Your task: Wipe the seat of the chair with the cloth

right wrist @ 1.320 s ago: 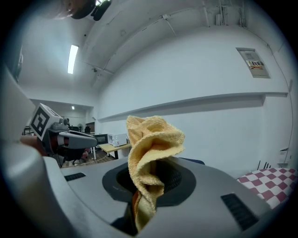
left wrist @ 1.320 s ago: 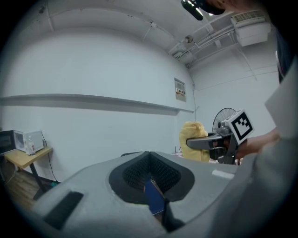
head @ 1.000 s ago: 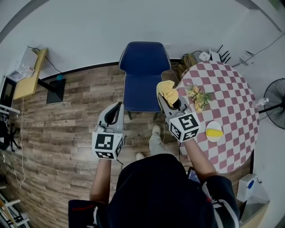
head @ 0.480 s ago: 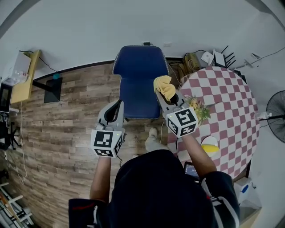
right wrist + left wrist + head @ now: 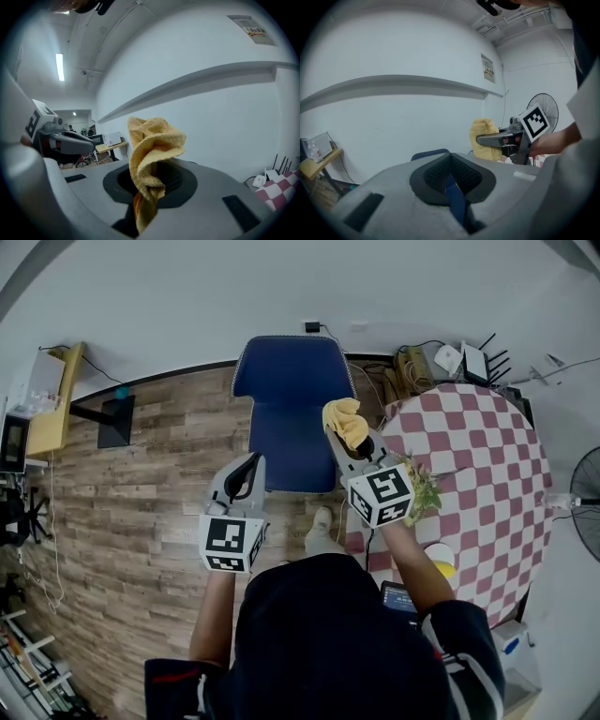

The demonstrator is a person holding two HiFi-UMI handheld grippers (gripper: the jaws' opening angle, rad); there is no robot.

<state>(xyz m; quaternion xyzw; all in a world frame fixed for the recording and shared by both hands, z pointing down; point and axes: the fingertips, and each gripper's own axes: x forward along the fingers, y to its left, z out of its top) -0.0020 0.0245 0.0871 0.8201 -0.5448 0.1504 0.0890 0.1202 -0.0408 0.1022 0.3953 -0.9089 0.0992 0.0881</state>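
Note:
A blue chair stands against the far wall, its seat facing me. My right gripper is shut on a bunched yellow cloth, held over the seat's right edge. From the right gripper view the cloth sticks up from between the jaws. My left gripper is shut with nothing in it, near the seat's front left corner. The left gripper view shows the chair as a blue strip past the closed jaws, with the cloth off to the right.
A round table with a red-and-white checked cover stands right of the chair, bearing a small bunch of flowers and a yellow thing on a white plate. Cables and routers lie behind it. A low yellow desk stands at far left.
Both grippers have moved forward toward the chair, and the view has shifted with them. The cloth now hangs over the seat's right edge rather than beside the table.

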